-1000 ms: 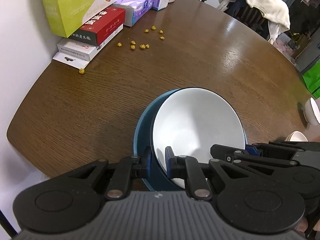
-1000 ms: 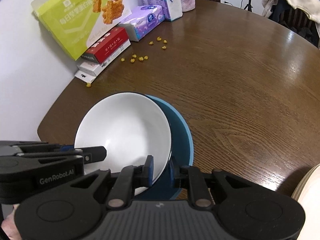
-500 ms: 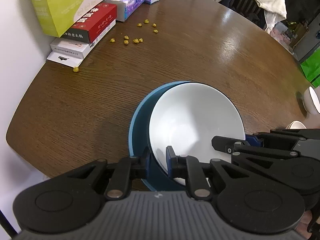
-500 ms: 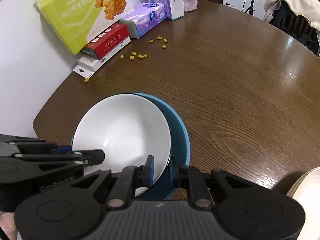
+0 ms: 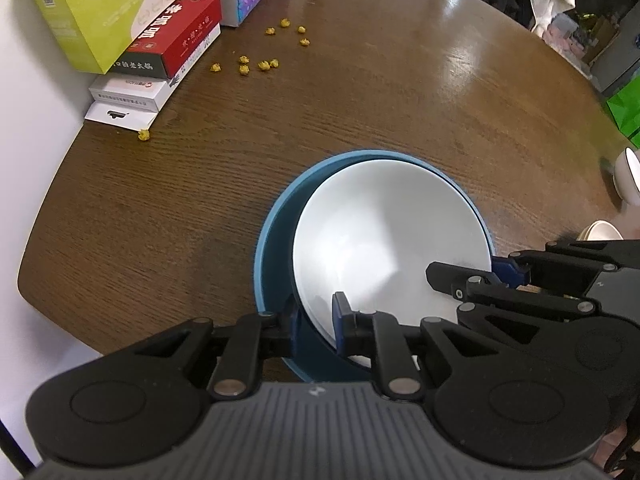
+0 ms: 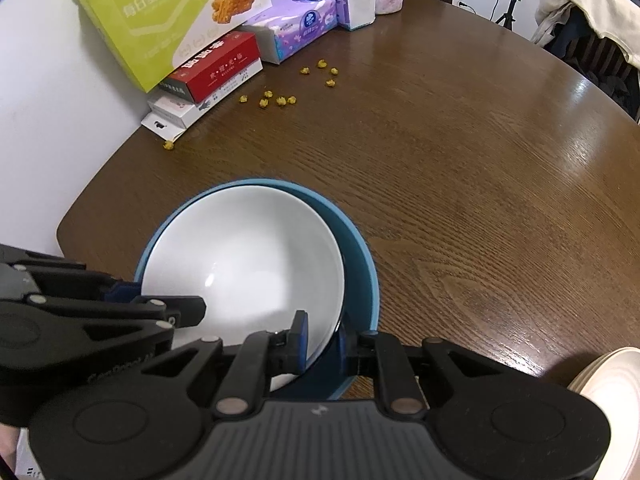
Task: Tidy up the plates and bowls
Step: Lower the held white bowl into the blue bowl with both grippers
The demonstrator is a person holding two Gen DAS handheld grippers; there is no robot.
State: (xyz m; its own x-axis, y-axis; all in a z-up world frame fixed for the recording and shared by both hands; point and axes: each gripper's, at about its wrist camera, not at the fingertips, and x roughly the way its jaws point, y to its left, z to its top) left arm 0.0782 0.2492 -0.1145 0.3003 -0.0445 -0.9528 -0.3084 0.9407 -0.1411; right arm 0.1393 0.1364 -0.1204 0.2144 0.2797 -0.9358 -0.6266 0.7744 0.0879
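A white bowl [image 5: 392,232] [image 6: 248,256] sits nested inside a larger blue bowl [image 5: 276,240] [image 6: 360,264] near the front edge of the brown round table [image 5: 400,92]. My left gripper [image 5: 317,316] is shut on the white bowl's near-left rim, one pad inside and one outside. My right gripper [image 6: 321,340] is shut on the same bowl's near-right rim in the same way. Each view shows the other gripper from the side: the right gripper [image 5: 472,274] and the left gripper [image 6: 160,298] both clamp the white rim.
Stacked boxes [image 6: 216,68] and tissue packs [image 6: 292,28] line the wall at the back left, with yellow crumbs [image 6: 280,100] scattered before them. A beige plate stack [image 6: 608,380] lies at the near right. Small pale bowls [image 5: 626,176] stand by the table's right edge.
The white bowl has sunk lower and sits more level inside the blue bowl, whose rim now shows around more of it. Both grippers keep their hold on its rim.
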